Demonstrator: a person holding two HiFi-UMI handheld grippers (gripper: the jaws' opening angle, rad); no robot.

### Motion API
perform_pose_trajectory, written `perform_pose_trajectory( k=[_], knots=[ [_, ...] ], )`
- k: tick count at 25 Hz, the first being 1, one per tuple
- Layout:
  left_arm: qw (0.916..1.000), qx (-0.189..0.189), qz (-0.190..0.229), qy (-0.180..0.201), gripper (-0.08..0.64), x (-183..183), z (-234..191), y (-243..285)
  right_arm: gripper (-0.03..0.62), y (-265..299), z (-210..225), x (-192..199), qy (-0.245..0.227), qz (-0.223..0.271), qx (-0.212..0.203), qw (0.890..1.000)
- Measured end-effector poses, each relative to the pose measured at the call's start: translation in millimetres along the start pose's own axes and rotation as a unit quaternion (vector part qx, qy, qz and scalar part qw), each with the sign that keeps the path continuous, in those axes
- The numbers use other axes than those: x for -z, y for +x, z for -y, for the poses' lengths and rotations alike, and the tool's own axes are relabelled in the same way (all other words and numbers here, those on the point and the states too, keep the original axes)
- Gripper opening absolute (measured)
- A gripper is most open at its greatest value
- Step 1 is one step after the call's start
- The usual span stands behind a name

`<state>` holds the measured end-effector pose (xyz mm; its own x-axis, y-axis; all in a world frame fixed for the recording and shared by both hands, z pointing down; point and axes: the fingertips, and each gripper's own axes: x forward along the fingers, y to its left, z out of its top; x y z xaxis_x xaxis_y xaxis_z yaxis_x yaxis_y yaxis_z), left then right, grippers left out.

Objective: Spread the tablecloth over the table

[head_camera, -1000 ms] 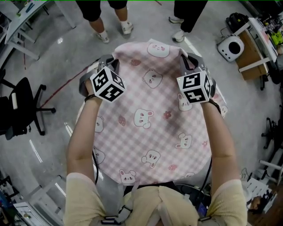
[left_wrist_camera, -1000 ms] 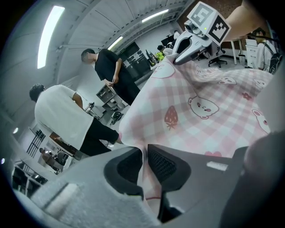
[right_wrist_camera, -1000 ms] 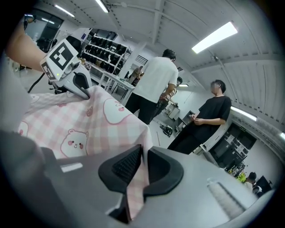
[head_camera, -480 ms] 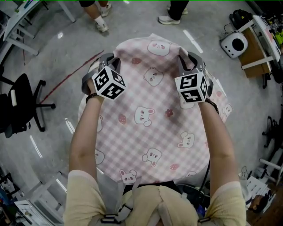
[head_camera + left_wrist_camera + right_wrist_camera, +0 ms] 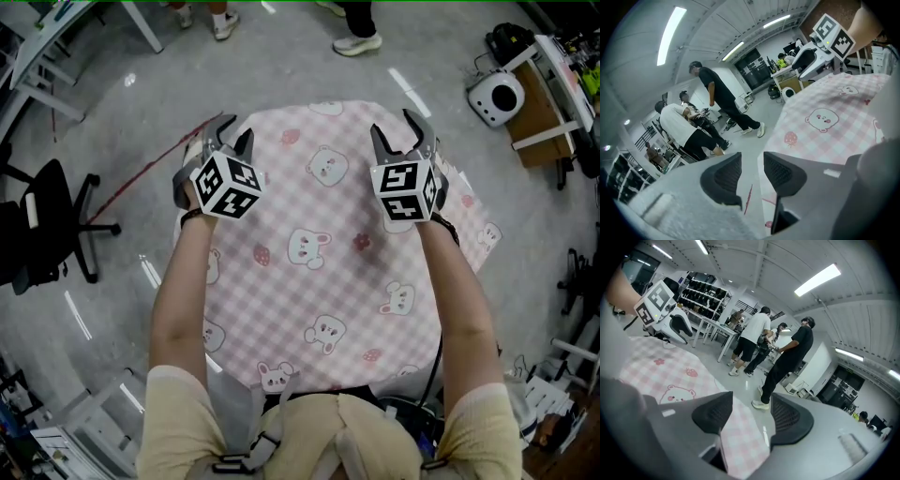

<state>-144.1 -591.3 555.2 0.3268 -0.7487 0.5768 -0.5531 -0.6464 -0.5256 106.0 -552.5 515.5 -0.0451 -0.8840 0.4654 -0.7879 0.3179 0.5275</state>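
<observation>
A pink checked tablecloth (image 5: pixel 319 281) printed with bears and strawberries lies flat over the table, which it hides. Its far edge hangs just past my two grippers. My left gripper (image 5: pixel 234 137) stands over the far left corner with its jaws opening; in the left gripper view (image 5: pixel 752 174) only the floor and the cloth's edge (image 5: pixel 834 117) show through the gap. My right gripper (image 5: pixel 395 127) stands over the far right corner, jaws also opening. In the right gripper view (image 5: pixel 750 417) a cloth corner (image 5: pixel 740 446) lies below the gap, and the pads (image 5: pixel 787 417) stand clear of it.
A black office chair (image 5: pixel 47 234) stands at the left. A white device (image 5: pixel 489 101) and a desk (image 5: pixel 548 84) are at the upper right. People's feet (image 5: pixel 356 42) show beyond the table; several people (image 5: pixel 787 357) stand on the grey floor.
Both grippers opened and let go of the cloth's far corners. The raised far edge dropped and now lies flat. The people's feet beyond the table moved farther off.
</observation>
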Motion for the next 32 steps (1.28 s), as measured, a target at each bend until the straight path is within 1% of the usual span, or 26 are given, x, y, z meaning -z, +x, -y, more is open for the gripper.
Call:
perform_pose_trajectory(
  k=[5,6,7,10,13,18,21,23,26,29,32],
  knots=[
    [0.9992,0.001,0.006,-0.04,0.158,-3,-2,-11,0.238,-6,-18,-4,0.011,0.008,-0.029,1.0],
    [0.9987,-0.001,0.007,-0.051,0.158,-3,-4,-16,0.217,-10,-20,-6,0.016,0.012,-0.036,0.999],
    [0.9977,-0.002,0.007,-0.067,0.158,-1,-6,-23,0.197,-14,-23,-9,0.022,0.017,-0.045,0.999],
    [0.9923,-0.001,0.011,-0.124,0.156,4,-12,-45,0.168,-26,-26,-12,0.04,0.024,-0.061,0.997],
    [0.9868,0.003,0.018,-0.161,0.155,5,-10,-64,0.161,-38,-27,-14,0.049,0.028,-0.07,0.996],
    [0.9823,0.014,0.036,-0.183,0.149,-20,5,-94,0.158,-63,-23,-17,0.071,0.035,-0.081,0.994],
    [0.9808,0.003,0.053,-0.188,0.103,-32,9,-117,0.138,-81,-24,-21,0.08,0.042,-0.087,0.992],
    [0.979,-0.002,0.063,-0.194,0.101,-39,12,-131,0.12,-94,-24,-22,0.09,0.046,-0.089,0.991],
    [0.9749,0.003,0.076,-0.209,0.101,-47,19,-152,0.114,-116,-23,-24,0.108,0.056,-0.086,0.989],
    [0.9692,0.007,0.086,-0.231,0.1,-54,30,-175,0.112,-139,-20,-26,0.118,0.067,-0.084,0.987],
    [0.96,0.012,0.1,-0.261,0.098,-66,42,-197,0.108,-166,-13,-23,0.127,0.077,-0.081,0.986]
  ],
)
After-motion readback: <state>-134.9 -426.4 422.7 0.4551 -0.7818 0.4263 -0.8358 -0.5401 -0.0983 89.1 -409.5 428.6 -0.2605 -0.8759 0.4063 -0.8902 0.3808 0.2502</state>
